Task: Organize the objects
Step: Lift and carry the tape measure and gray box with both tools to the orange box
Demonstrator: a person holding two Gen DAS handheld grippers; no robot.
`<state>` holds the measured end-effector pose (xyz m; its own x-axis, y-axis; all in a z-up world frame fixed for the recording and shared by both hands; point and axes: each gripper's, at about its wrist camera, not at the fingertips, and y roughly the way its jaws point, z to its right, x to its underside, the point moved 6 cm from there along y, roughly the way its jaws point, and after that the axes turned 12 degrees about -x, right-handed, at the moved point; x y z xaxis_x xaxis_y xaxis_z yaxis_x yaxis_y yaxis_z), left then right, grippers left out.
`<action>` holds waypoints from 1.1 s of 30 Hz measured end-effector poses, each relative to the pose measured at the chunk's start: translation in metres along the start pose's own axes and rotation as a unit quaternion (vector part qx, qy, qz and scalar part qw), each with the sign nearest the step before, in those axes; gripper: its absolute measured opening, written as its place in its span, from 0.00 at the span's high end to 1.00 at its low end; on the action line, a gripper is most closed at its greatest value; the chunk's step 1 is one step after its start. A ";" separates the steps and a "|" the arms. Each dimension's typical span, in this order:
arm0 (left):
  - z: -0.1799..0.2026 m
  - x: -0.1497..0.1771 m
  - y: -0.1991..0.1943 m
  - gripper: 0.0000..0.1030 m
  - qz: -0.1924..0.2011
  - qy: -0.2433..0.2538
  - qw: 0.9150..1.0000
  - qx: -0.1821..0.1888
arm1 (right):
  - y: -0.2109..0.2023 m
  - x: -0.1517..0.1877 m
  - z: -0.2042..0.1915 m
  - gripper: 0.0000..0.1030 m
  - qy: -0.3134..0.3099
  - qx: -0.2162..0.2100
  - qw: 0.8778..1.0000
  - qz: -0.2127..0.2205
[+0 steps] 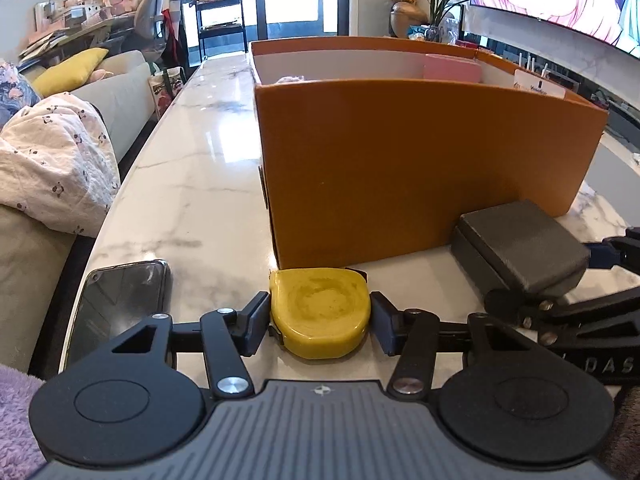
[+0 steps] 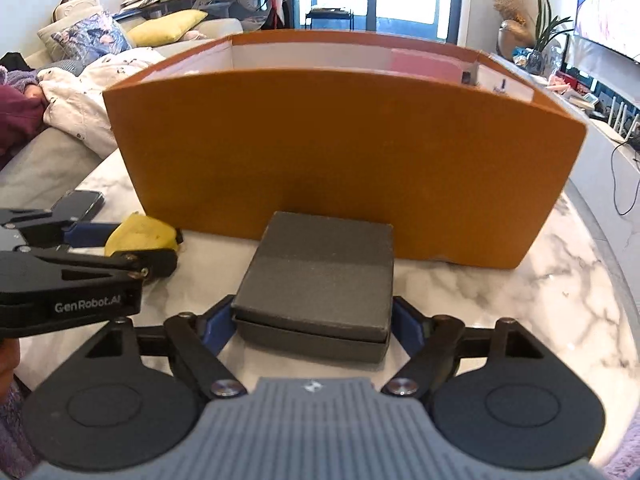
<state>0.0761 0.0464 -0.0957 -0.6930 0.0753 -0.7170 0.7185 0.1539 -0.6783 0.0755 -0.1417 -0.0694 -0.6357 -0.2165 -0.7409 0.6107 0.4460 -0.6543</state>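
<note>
Right tongs (image 2: 313, 322) straddle dark grey box (image 2: 320, 276) – pads touching; orange box (image 2: 340, 160) behind.

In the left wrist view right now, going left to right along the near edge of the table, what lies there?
Phone → yellow tape measure, sitting between the left gripper fingers → dark grey box, with the right gripper's fingers around it at the frame's right edge.

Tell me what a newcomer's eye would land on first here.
The tall orange box fills the middle of the marble table. Before it, the left hand-held gripper brackets a yellow tape measure, and the right hand-held gripper brackets a dark grey lidded box. A phone lies at the table's left edge.
</note>
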 end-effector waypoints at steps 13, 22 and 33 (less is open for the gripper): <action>-0.003 -0.024 -0.059 0.40 0.052 -0.040 0.995 0.077 | -0.061 -0.025 0.007 0.23 0.013 0.017 0.995 0.094; -0.009 -0.068 -0.077 0.40 0.061 -0.070 0.990 0.108 | -0.109 -0.071 0.013 0.23 0.024 -0.009 0.987 0.159; -0.021 -0.124 -0.061 0.40 0.056 -0.065 0.990 0.109 | -0.079 -0.155 0.021 0.23 -0.174 -0.104 0.973 0.106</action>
<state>0.1172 0.0483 0.0379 -0.6041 -0.0501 -0.7953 0.7966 -0.0651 -0.6010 0.1358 -0.1618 0.0945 -0.2847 -0.3657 -0.8861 0.5794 0.6708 -0.4630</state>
